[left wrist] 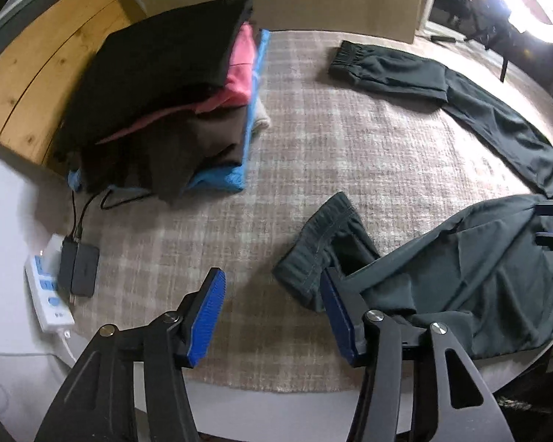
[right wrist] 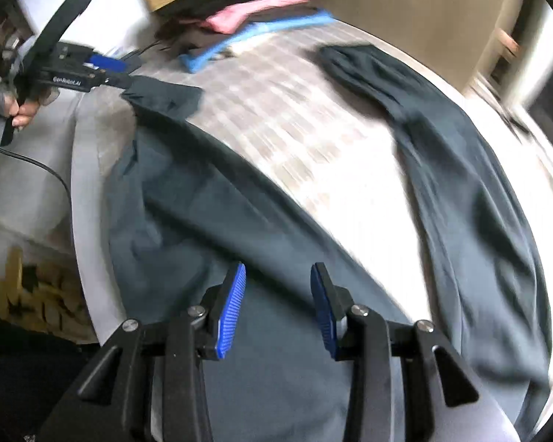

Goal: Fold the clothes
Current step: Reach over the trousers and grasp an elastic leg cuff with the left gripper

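Dark grey trousers [left wrist: 479, 258] lie spread on a plaid cloth [left wrist: 313, 147]. One leg runs to the far side and ends in an elastic cuff [left wrist: 346, 55]. The other leg's cuff [left wrist: 320, 243] lies crumpled at my left gripper's [left wrist: 271, 274] right fingertip, its edge just inside the jaws. The blue pads stand apart and do not press on it, so this gripper is open. My right gripper [right wrist: 279, 269] hovers open over the wide part of the trousers [right wrist: 276, 202], with cloth beneath and nothing pinched. From the right wrist, the left gripper [right wrist: 110, 72] shows beside that cuff [right wrist: 166, 95].
A stack of folded clothes [left wrist: 166, 103] in black, pink, brown and blue sits at the back left against a wooden board [left wrist: 37, 73]. A white power strip [left wrist: 48, 294] with a black adapter [left wrist: 79, 269] and cables lies left of the cloth. A person's hand [right wrist: 22, 110] holds the left gripper.
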The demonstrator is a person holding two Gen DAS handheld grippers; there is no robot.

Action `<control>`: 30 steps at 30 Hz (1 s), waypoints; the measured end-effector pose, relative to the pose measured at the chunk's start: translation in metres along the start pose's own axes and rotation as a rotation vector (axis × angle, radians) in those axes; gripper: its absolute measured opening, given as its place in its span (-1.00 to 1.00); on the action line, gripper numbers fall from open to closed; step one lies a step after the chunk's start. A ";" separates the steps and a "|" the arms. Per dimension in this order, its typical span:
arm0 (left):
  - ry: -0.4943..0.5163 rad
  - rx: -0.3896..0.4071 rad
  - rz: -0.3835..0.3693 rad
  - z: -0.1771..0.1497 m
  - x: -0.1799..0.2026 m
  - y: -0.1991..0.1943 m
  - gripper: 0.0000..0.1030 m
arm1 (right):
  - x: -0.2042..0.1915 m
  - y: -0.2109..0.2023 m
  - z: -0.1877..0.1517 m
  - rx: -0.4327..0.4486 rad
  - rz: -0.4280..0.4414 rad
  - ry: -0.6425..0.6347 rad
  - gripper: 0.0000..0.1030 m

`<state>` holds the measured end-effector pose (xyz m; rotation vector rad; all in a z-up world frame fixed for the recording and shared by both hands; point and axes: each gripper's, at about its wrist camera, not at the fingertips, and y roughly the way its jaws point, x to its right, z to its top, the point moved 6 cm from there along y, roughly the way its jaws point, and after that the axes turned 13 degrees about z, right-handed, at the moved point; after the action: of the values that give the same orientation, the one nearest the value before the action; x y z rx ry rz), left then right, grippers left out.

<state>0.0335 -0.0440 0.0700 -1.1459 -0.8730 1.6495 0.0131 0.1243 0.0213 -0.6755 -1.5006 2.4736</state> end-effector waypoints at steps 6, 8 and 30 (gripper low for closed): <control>-0.118 -0.014 -0.023 -0.033 -0.044 -0.003 0.00 | -0.055 0.055 0.093 -0.008 0.086 -0.262 -0.19; -0.143 -0.024 -0.013 -0.048 -0.056 -0.005 0.00 | -0.071 0.079 0.116 -0.025 0.120 -0.307 -0.19; 0.107 0.053 -0.187 0.056 0.025 0.040 0.01 | 0.070 0.011 0.143 0.061 -0.112 0.092 -0.12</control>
<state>-0.0341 -0.0366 0.0447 -1.0721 -0.8375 1.4377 -0.1134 0.0311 0.0468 -0.6663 -1.3846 2.3617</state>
